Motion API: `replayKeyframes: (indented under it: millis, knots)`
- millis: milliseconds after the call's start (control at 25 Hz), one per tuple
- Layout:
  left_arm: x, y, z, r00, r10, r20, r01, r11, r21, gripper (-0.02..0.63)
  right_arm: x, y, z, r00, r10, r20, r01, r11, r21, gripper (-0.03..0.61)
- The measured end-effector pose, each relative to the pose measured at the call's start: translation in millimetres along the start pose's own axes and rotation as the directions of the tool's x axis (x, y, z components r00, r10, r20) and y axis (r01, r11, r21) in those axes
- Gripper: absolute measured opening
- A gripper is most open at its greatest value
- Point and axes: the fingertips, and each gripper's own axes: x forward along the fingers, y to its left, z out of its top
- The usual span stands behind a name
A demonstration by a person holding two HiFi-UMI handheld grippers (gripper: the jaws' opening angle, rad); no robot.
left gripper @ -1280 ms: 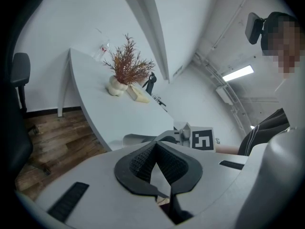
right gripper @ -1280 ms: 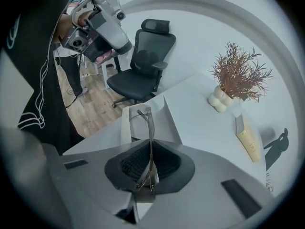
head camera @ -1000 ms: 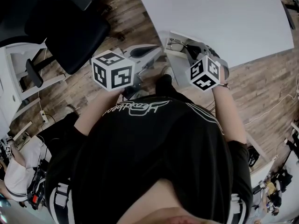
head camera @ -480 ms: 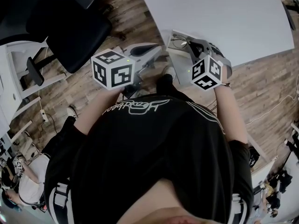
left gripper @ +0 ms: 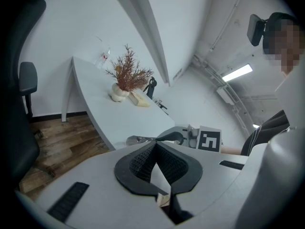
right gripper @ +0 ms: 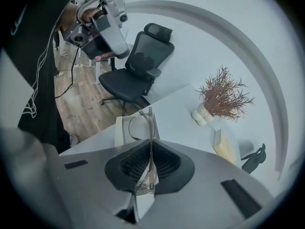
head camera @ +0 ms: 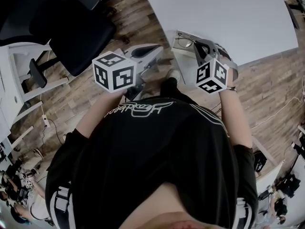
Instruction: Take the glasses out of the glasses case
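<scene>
Two tongs: the left tongs point(head camera: 157, 49) hang over the wooden floor point(head camera: 267, 89), just off the worktop's edge, and the right tongs point(head camera: 194, 42) reach in over the worktop's point(head camera: 228, 18) near left corner.
Left tongs: pressed together at the tips, and nothing sits between the black pads point(left gripper: 138, 162) in the left gripper view point(left gripper: 156, 144).
Right tongs: pinching the glasses point(right gripper: 149, 120); a thin metal arm of the frame runs straight down the seam between the two pads, clamped tight point(right gripper: 150, 144).
Glasses: out ahead of the right tongs, one round lens rim showing to the left of the clamped arm; from the head view they sit at the far end of the case point(head camera: 183, 43).
Glasses case: white and open, lying on the worktop's near left corner point(head camera: 180, 65), directly under the glasses point(right gripper: 120, 130). Whether the frame touches it, I cannot tell.
Far side: a reddish dried plant point(right gripper: 223, 95) in a white vase point(right gripper: 202, 115), well apart from the case.
Left of the worktop: a black office chair point(head camera: 71, 27) on the floor.
</scene>
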Motion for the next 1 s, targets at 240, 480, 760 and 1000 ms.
replayKeyframes:
  millis: [240, 480, 760, 1000]
  knots:
    - [-10.9, -11.8, 5.7, 1.0, 0.0, 0.018, 0.0, 1.0, 0.024, 0.008, -30.7, -9.2, 16.6, 0.996, -0.058, 0.061, 0.054, 0.997, 0.062, 0.02]
    - [-30.2, -34.7, 4.3, 0.999, -0.025, 0.027, 0.023, 0.997, 0.078, 0.008, -76.4, -4.0, 39.0, 0.98, -0.149, 0.13, 0.129, 0.98, 0.151, 0.02]
    - [-54.1, -71.3, 1.9, 0.996, -0.077, 0.034, 0.071, 0.985, 0.158, 0.008, -133.2, 8.8, 50.6, 0.954, -0.262, 0.146, 0.219, 0.942, 0.254, 0.02]
    - [-85.2, -106.5, -8.4, 0.989, -0.139, 0.044, 0.127, 0.969, 0.214, 0.008, -185.4, 36.1, 59.7, 0.93, -0.339, 0.143, 0.274, 0.897, 0.348, 0.02]
